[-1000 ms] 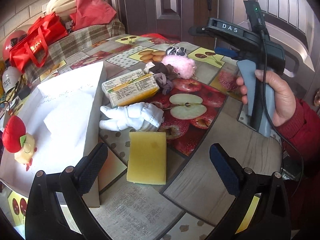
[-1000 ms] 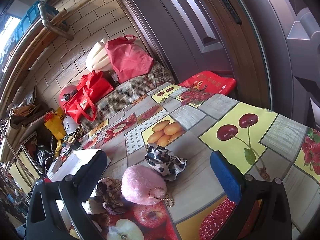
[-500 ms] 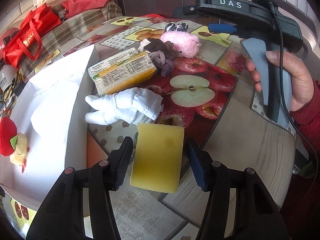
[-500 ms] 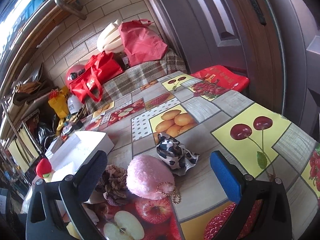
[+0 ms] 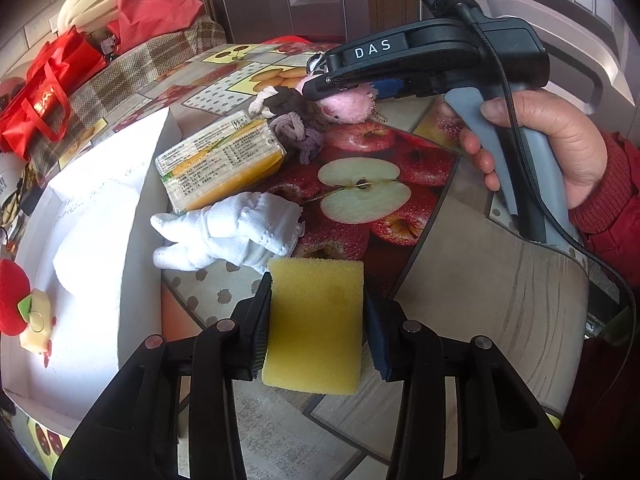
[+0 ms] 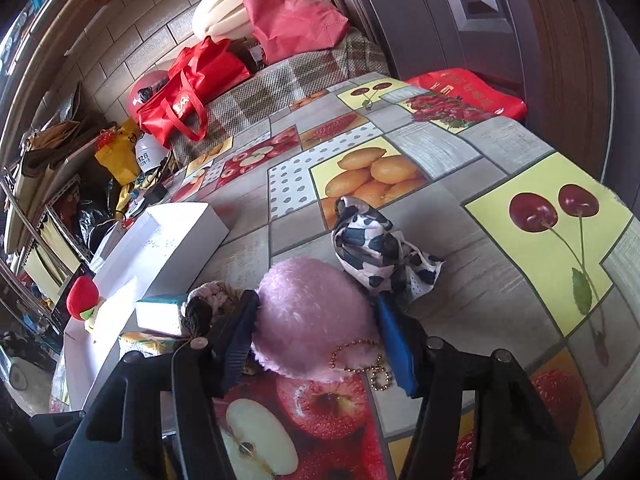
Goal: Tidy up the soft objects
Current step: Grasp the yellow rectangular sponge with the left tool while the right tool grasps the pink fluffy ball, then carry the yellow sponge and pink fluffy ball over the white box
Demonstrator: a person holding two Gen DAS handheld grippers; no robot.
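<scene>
My left gripper (image 5: pixel 316 328) is shut on a yellow sponge (image 5: pixel 316 320) near the table's front. My right gripper (image 6: pixel 316 336) is shut on a pink plush ball (image 6: pixel 312 320) with a bead chain; it also shows in the left wrist view (image 5: pixel 348 106). A white glove (image 5: pixel 228 232), a tissue pack (image 5: pixel 220 164) and brown and purple hair ties (image 5: pixel 296 124) lie between them. A black-and-white cloth (image 6: pixel 376 248) lies just beyond the ball. A white box (image 5: pixel 100 248) on the left holds a red plush apple (image 5: pixel 12 300).
The table has a fruit-print cloth (image 6: pixel 520 184). Red bags (image 6: pixel 192 84) and a plaid-covered bench (image 6: pixel 288 80) stand behind the table. A dark door (image 6: pixel 500 20) is at the back right. Cluttered shelves (image 6: pixel 48 200) are at the far left.
My left gripper moved forward and closed on the yellow sponge. My right gripper came down and forward and closed on the pink plush ball.
</scene>
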